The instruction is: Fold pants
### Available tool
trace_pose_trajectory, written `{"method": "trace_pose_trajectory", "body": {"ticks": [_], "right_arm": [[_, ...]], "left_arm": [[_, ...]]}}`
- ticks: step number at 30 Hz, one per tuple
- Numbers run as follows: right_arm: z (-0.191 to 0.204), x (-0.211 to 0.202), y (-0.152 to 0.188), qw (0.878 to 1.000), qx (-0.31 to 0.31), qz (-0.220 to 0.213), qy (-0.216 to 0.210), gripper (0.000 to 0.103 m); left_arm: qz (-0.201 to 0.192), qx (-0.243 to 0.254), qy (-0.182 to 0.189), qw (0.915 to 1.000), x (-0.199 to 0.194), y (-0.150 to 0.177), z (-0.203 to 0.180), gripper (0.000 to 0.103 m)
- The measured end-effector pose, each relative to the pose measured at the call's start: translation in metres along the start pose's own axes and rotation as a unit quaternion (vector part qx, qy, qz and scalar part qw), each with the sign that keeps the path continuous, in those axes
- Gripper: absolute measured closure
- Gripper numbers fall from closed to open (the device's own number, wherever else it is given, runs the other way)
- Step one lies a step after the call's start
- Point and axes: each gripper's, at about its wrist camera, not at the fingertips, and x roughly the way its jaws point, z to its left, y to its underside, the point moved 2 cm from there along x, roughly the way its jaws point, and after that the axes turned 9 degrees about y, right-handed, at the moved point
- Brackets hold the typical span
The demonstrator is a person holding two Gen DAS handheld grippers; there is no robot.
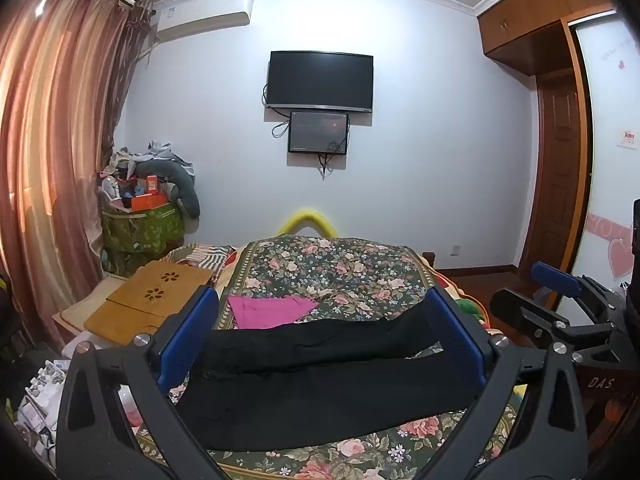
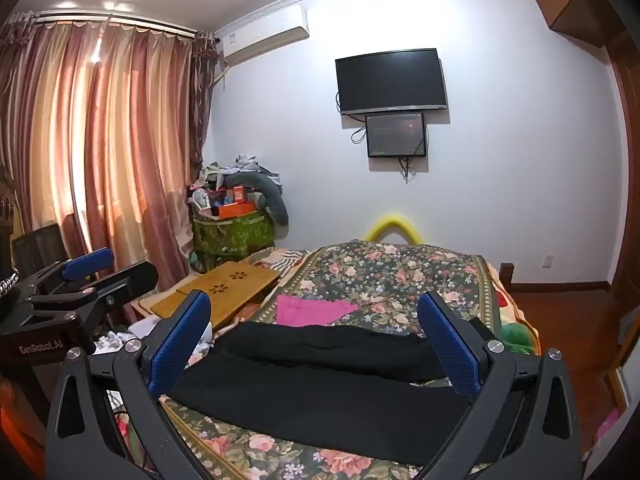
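Note:
Black pants [image 1: 320, 384] lie spread sideways across the floral bedspread [image 1: 332, 272], both legs side by side. They also show in the right wrist view [image 2: 320, 384]. My left gripper [image 1: 322, 340] is open and empty, held above the pants. My right gripper [image 2: 316, 344] is open and empty, also above the pants. The right gripper shows at the right edge of the left wrist view [image 1: 560, 292]. The left gripper shows at the left edge of the right wrist view [image 2: 80, 276].
A pink garment [image 1: 268, 310] lies on the bed beyond the pants. A wooden lap table [image 1: 148, 300] sits at the bed's left. A piled green bag [image 1: 140, 228] stands by the curtains [image 1: 52, 160]. A TV [image 1: 320, 82] hangs on the far wall.

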Motion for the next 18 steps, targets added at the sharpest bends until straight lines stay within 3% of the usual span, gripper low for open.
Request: {"method": "trace_pose_trajectory", "body": {"ticks": [15, 18], "right_arm": [[-0.006, 0.0, 0.0, 1.0, 0.003, 0.0, 0.008, 0.0], [-0.004, 0.0, -0.001, 1.0, 0.004, 0.001, 0.007, 0.0]], "left_arm": [[0.004, -0.004, -0.002, 1.0, 0.006, 0.004, -0.011, 0.0], [0.003, -0.006, -0.001, 1.0, 0.005, 0.002, 0.001, 0.0]]}}
